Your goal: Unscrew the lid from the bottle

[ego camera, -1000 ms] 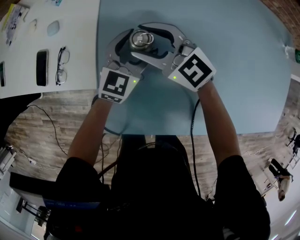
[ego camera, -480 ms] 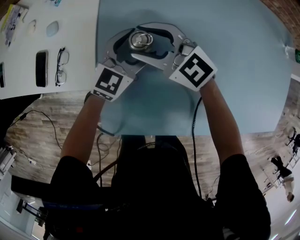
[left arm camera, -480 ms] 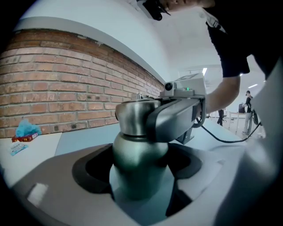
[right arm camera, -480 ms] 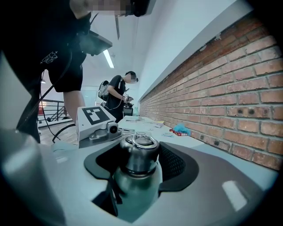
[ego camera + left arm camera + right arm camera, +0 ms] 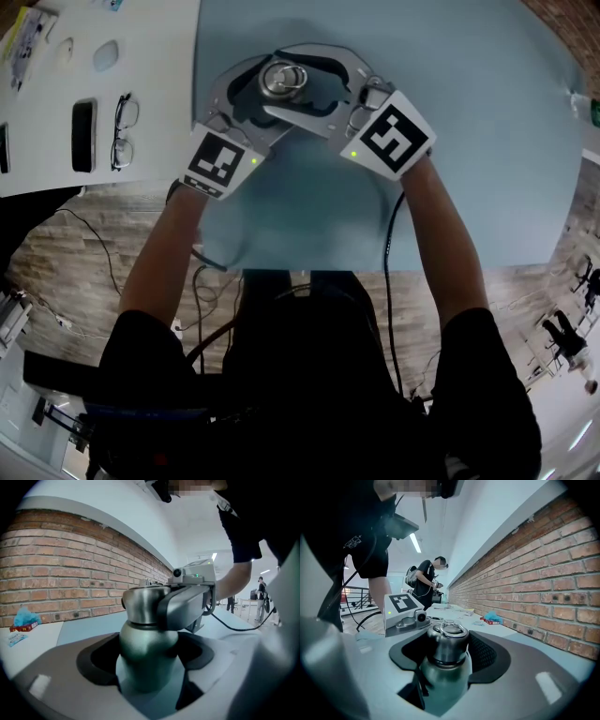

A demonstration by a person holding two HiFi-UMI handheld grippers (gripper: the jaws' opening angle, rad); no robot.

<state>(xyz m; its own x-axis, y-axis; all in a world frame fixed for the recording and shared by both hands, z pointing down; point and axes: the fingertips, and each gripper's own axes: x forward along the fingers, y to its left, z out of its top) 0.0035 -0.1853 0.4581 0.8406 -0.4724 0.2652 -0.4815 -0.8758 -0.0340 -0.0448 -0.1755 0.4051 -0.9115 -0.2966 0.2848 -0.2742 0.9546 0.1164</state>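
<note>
A metal bottle (image 5: 145,653) stands upright on the pale blue table (image 5: 469,141). Its steel lid (image 5: 281,79) carries a ring on top. My left gripper (image 5: 270,94) is shut on the bottle's body, and the left gripper view shows the rounded body (image 5: 145,653) filling the gap between the dark pads. My right gripper (image 5: 292,81) comes in from the right, higher up, shut on the lid (image 5: 447,644). In the left gripper view, one grey right finger (image 5: 187,602) wraps the lid's side. The bottle's base is hidden by the jaws.
A white table (image 5: 150,56) adjoins the blue one on the left, with glasses (image 5: 124,131) and a dark phone (image 5: 84,135) on it. A brick wall (image 5: 543,573) runs along the far side. A blue packet (image 5: 491,617) lies near it. A person (image 5: 425,581) stands far off.
The left gripper's marker cube has shifted slightly left and up. The right cube has barely moved. Both grippers stay on the bottle and lid.
</note>
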